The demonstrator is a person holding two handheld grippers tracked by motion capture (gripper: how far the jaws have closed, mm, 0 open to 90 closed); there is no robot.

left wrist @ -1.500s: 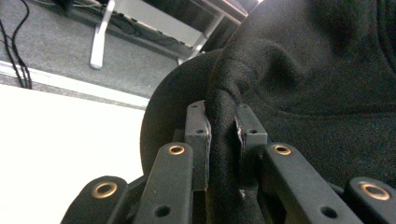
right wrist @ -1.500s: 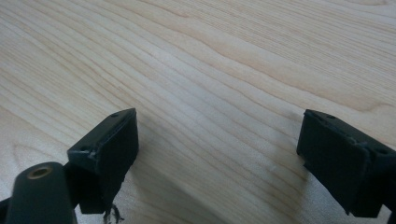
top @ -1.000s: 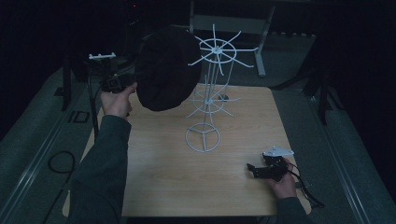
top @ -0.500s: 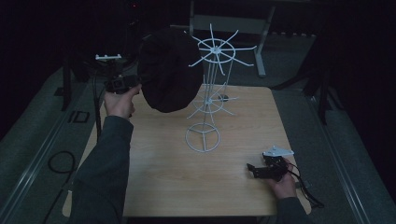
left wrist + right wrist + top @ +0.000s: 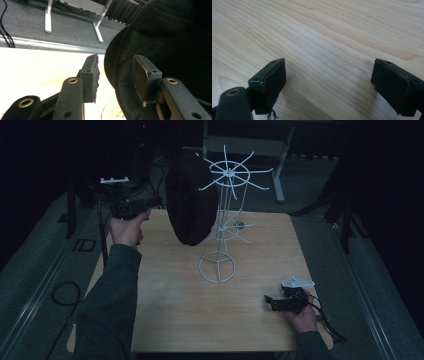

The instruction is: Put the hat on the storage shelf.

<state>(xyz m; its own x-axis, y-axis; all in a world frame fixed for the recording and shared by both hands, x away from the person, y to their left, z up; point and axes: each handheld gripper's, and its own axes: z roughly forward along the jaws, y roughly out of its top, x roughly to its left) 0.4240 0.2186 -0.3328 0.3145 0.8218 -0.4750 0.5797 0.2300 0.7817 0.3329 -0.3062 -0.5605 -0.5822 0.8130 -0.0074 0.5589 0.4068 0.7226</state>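
A white wire hat stand (image 5: 220,220) rises from a ring base near the middle of the wooden table (image 5: 165,320), its spokes fanning out at the top. A black hat (image 5: 190,200) hangs against the stand's left side, up by the top spokes, clear of the tabletop.

Left of the stand, past the table's far-left corner, the left gripper (image 5: 145,204) is raised to the level of the hat. In the left gripper view its jaws stand apart, with the hat's brim (image 5: 117,75) lying in the gap between them; one pad (image 5: 139,77) is against the fabric, the other is clear of it, so nothing is clamped.

Right of the stand and nearer the front edge, the right gripper (image 5: 272,302) lies low over the table by the front-right corner, jaws spread wide over bare wood (image 5: 332,45). Open tabletop runs in front of the stand's base.
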